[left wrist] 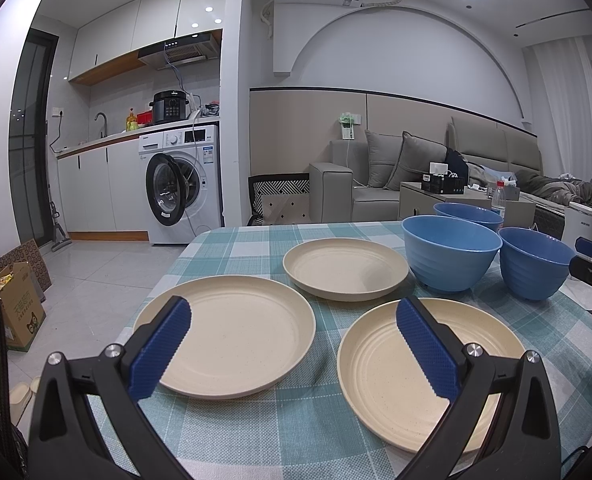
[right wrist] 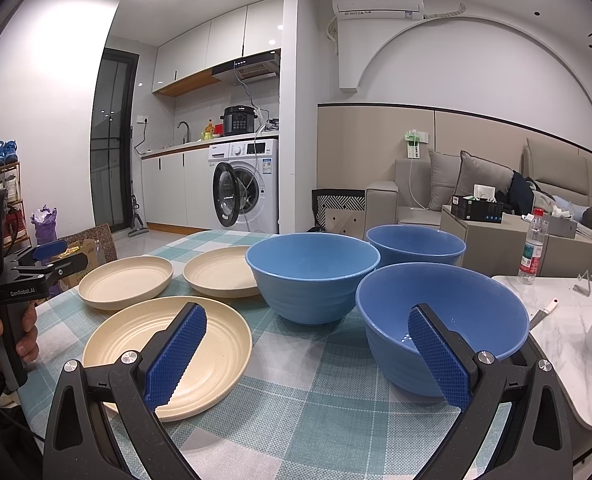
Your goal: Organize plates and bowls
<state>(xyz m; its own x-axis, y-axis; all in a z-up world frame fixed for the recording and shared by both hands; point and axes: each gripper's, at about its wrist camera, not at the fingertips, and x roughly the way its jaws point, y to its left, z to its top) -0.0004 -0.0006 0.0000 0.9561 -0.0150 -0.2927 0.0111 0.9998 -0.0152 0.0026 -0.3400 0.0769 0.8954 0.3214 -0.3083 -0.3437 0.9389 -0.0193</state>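
Above table (left wrist: 296,432) | left hand-held gripper (left wrist: 294,346) spread, empty | right hand-held gripper (right wrist: 307,354) spread, empty

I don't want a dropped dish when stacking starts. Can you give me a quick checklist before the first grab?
1. Left gripper jaws open, nothing held: ok.
2. Right gripper jaws open, nothing held: ok.
3. Three plates, nearest, lie flat and apart: ok.
4. Three bowls, nearest, upright and unstacked: ok.
5. Nearest bowl dry: cannot tell, specks at its bottom.
6. Tablecloth flat: ok.
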